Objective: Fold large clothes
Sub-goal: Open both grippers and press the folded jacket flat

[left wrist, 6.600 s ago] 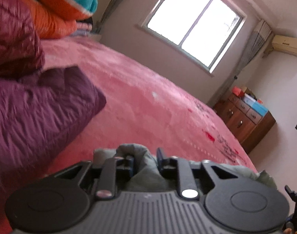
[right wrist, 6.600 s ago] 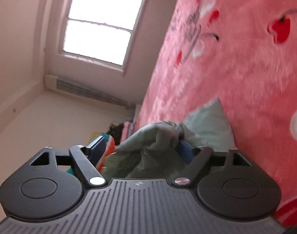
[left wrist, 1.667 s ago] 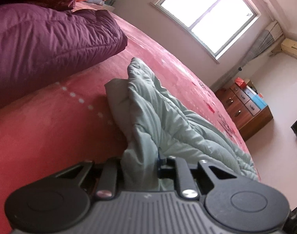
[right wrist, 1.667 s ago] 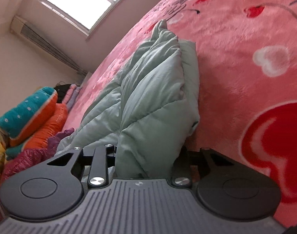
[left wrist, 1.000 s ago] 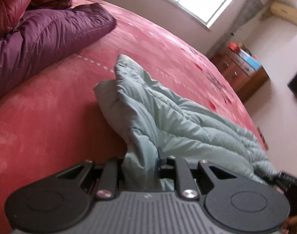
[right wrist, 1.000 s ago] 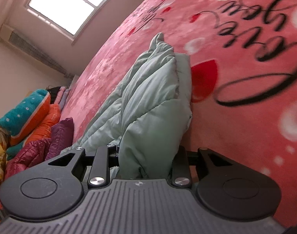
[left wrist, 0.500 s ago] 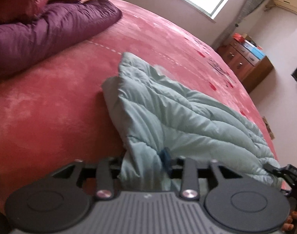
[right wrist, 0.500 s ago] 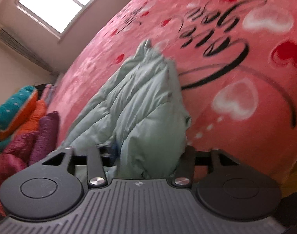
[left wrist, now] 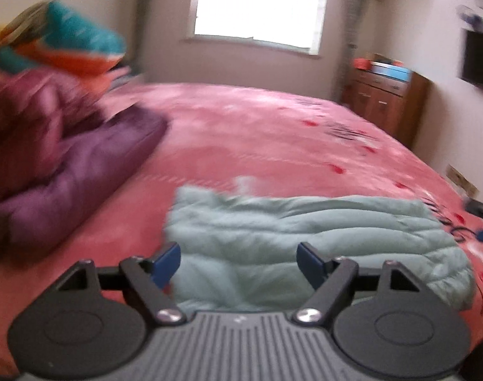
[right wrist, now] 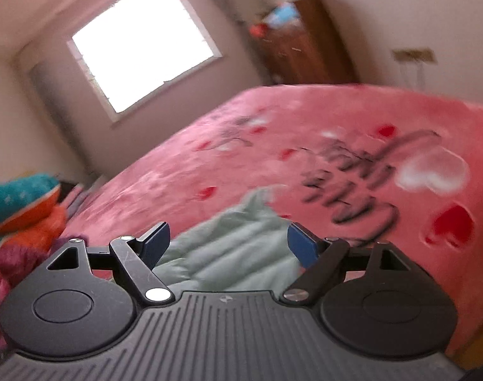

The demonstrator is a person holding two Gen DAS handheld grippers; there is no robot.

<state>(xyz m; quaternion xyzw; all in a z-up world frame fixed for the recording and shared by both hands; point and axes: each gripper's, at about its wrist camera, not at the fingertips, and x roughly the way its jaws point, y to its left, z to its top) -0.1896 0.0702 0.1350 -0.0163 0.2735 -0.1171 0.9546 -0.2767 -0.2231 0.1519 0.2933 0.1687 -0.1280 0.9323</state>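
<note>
Pink bedspread (left wrist: 257,133) fills the centre of both views; a window sits at the top. The mint padded jacket (left wrist: 305,238) lies flat along the lower centre of the left view, released so the fold can settle on the bed. The left gripper (left wrist: 238,258) has just been opening; its jaws stand apart above the jacket, pressing on nothing. The right gripper (right wrist: 228,244) has likewise just been opening, jaws wide, with the jacket edge below. Purple bedding (left wrist: 73,174) stays clear at left.

Left hand-held gripper (left wrist: 238,262) and right hand-held gripper (right wrist: 228,241) have just opened, jaws empty.
</note>
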